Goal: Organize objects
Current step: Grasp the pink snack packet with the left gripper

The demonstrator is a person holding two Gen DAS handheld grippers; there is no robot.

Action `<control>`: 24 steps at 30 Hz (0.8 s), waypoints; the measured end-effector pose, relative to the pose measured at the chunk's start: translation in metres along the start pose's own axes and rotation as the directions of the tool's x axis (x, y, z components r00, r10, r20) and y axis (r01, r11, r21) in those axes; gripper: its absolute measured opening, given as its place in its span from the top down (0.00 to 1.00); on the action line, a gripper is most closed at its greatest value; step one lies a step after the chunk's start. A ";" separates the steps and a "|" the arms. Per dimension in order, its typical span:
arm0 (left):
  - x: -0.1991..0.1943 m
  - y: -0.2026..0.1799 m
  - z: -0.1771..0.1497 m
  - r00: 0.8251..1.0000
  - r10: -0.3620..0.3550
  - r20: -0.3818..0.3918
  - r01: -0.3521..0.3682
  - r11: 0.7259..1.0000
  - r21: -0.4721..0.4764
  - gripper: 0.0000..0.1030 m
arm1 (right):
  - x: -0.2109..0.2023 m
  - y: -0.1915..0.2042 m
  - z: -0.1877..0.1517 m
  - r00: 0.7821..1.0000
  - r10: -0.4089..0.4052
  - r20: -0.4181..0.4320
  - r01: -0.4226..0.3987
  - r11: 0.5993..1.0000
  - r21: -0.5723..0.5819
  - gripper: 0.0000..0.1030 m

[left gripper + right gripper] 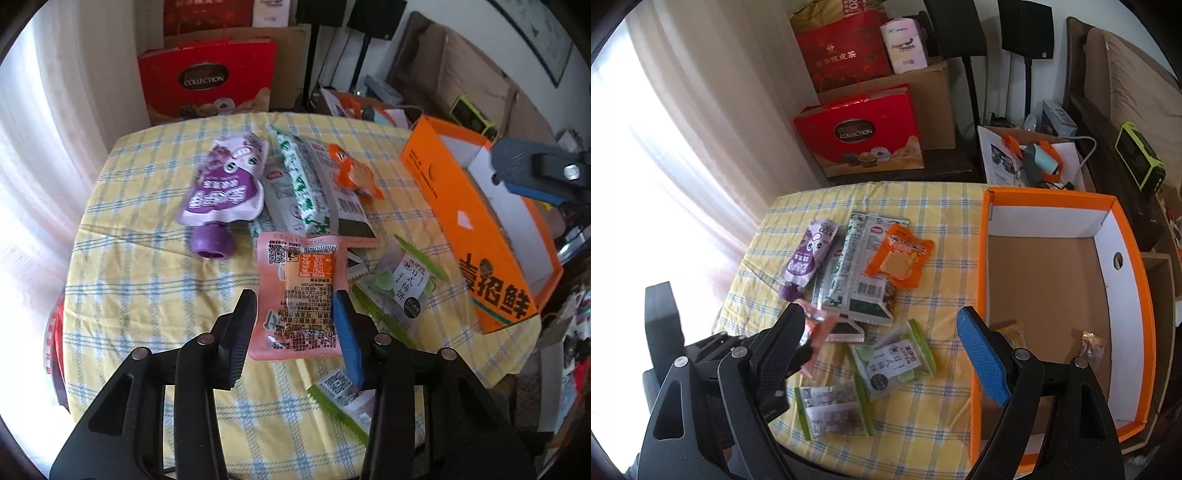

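Snack packets lie on a yellow checked tablecloth (pixel 147 280). My left gripper (pixel 295 306) has its jaws on both sides of a pink packet (pixel 295 291) and is closed on it. Beyond lie a purple spouted pouch (pixel 225 184), green-and-white seaweed packs (pixel 303 188), an orange packet (pixel 351 170) and green plum-cake packets (pixel 402 284). My right gripper (pixel 882 339) is open and empty, above the plum-cake packets (pixel 894 362) and beside the orange box (pixel 1052 280). The box holds two small wrapped sweets (pixel 1091 343). The right gripper also shows in the left wrist view (pixel 535 173) over the box (pixel 480 229).
Red gift boxes (pixel 864 133) and cardboard cartons stand behind the table. A white bag with tools (pixel 1034 162) and a green-framed device (pixel 1141 162) sit at the back right. A curtain hangs on the left. The table edge is close below both grippers.
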State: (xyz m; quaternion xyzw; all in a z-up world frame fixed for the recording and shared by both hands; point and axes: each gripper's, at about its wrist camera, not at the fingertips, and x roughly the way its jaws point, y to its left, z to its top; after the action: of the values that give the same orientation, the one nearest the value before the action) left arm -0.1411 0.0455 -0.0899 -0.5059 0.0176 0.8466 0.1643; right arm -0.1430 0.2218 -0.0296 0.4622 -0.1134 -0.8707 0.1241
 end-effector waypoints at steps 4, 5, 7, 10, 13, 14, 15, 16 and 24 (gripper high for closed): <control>-0.014 0.011 0.002 1.000 -0.008 0.025 0.008 1.000 -0.022 0.61 | 0.008 0.004 0.008 1.000 0.008 -0.019 -0.008 1.000 0.014 0.18; -0.017 0.013 0.003 0.999 -0.008 0.032 0.009 1.000 -0.028 0.61 | 0.011 0.005 0.010 1.000 0.012 -0.022 -0.012 1.000 0.015 0.18; -0.022 0.018 0.005 0.999 -0.008 0.043 0.009 0.999 -0.037 0.61 | 0.015 0.007 0.013 1.000 0.010 -0.027 -0.010 1.000 0.013 0.18; -0.028 0.024 0.008 0.999 -0.008 0.054 0.010 0.999 -0.050 0.61 | 0.024 0.011 0.019 0.999 -0.002 -0.040 0.002 1.000 0.003 0.20; -0.033 0.029 0.009 0.998 -0.010 0.065 0.015 0.998 -0.063 0.61 | 0.037 0.016 0.024 0.998 -0.024 -0.053 0.023 1.000 -0.017 0.22; -0.035 0.031 0.009 0.998 -0.012 0.067 0.017 0.998 -0.066 0.61 | 0.041 0.016 0.025 0.998 -0.035 -0.057 0.033 0.999 -0.025 0.25; -0.036 0.032 0.009 0.997 -0.015 0.069 0.020 0.997 -0.069 0.61 | 0.048 0.018 0.028 0.997 -0.046 -0.061 0.044 0.998 -0.034 0.29; -0.037 0.033 0.009 0.997 -0.016 0.071 0.021 0.997 -0.071 0.61 | 0.053 0.017 0.029 0.997 -0.052 -0.065 0.049 0.998 -0.039 0.31; -0.040 0.043 0.008 0.996 -0.030 0.079 0.036 0.996 -0.087 0.61 | 0.104 0.014 0.035 0.983 -0.122 -0.137 0.114 0.992 -0.061 0.43</control>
State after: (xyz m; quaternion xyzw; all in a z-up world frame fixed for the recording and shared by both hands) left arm -0.1432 -0.0037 -0.0575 -0.4796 -0.0345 0.8628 0.1564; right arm -0.2271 0.1783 -0.0866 0.5249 -0.0538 -0.8444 0.0921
